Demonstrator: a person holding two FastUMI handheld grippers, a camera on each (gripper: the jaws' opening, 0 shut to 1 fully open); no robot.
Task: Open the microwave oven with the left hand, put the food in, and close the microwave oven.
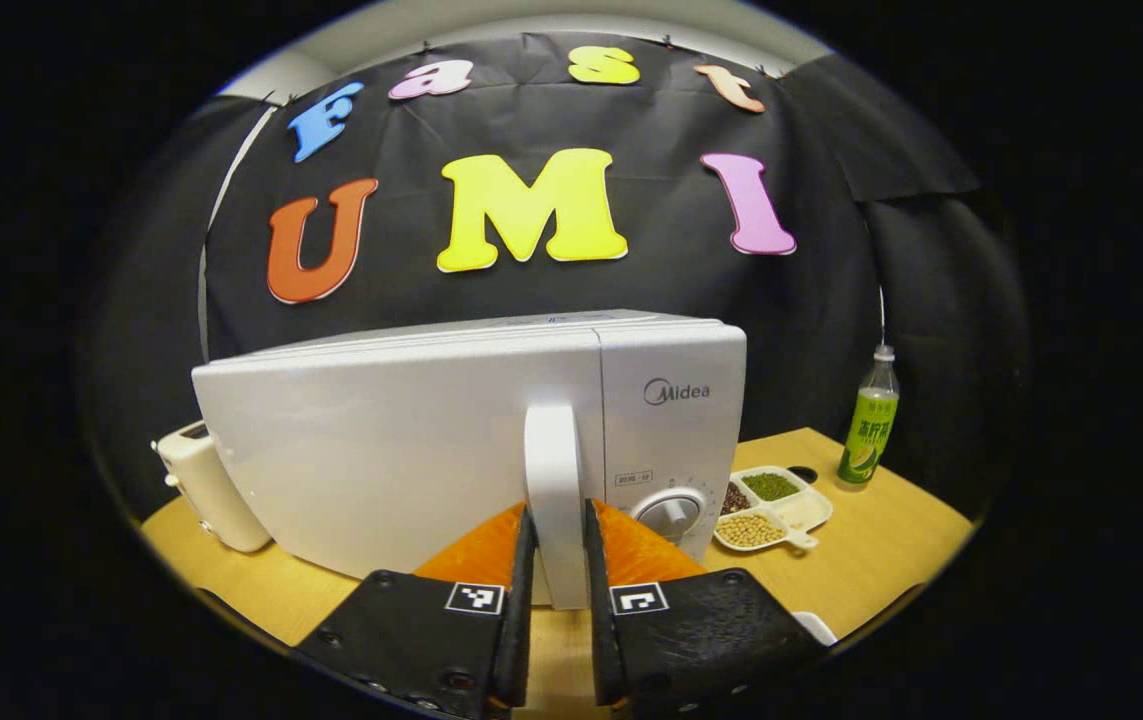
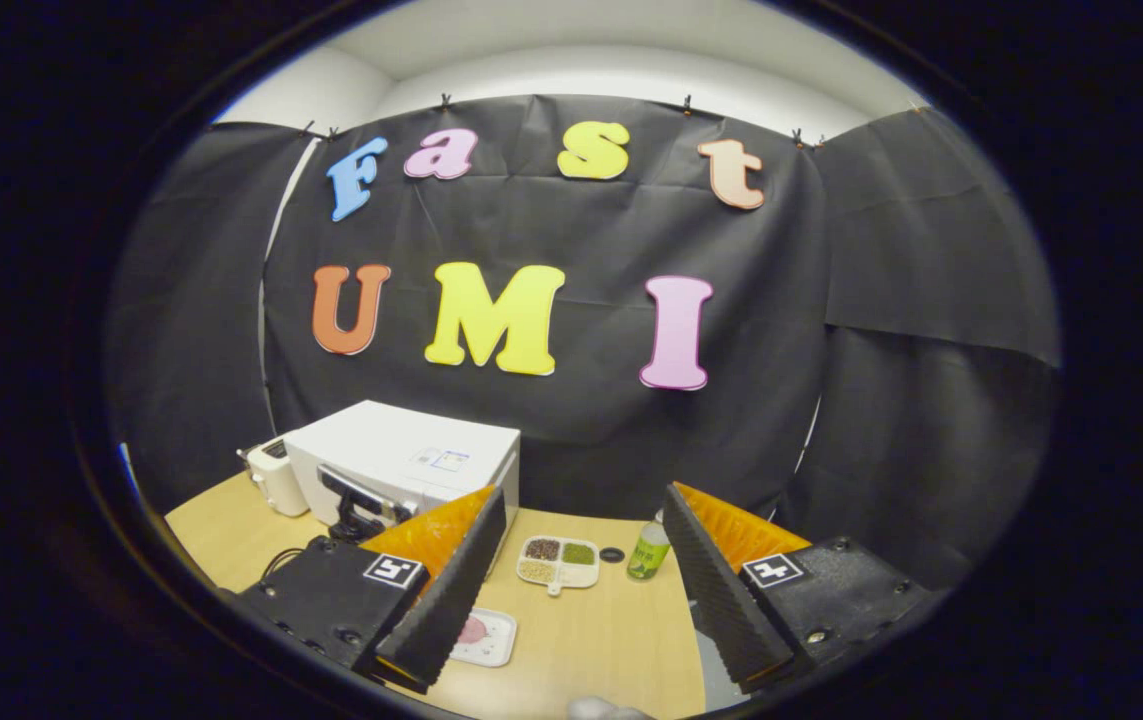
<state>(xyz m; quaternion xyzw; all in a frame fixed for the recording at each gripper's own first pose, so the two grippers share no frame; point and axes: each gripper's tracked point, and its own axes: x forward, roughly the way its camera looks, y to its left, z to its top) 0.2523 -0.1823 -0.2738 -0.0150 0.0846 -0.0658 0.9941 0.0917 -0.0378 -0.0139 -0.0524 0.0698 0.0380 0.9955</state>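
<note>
"Midea" logo is showing on the white box-shaped microwave oven (image 1: 471,440), upper control panel. Green plastic bottle (image 1: 868,430) is carrying label text, too small to read. Square black-and-white coded tags are sitting on both grippers, no readable text.

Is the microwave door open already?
No, the microwave door is flush with the front, and the left gripper has its fingers on either side of the handle.

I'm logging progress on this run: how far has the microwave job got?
Early. Done: the left claw has reached the microwave's door handle, with a finger on each side of it. In hand: the grasp before pulling; the door looks shut. Left: open it, load the food, close it. The right claw hangs open above the table, holding nothing; a small plate lies below.
</note>
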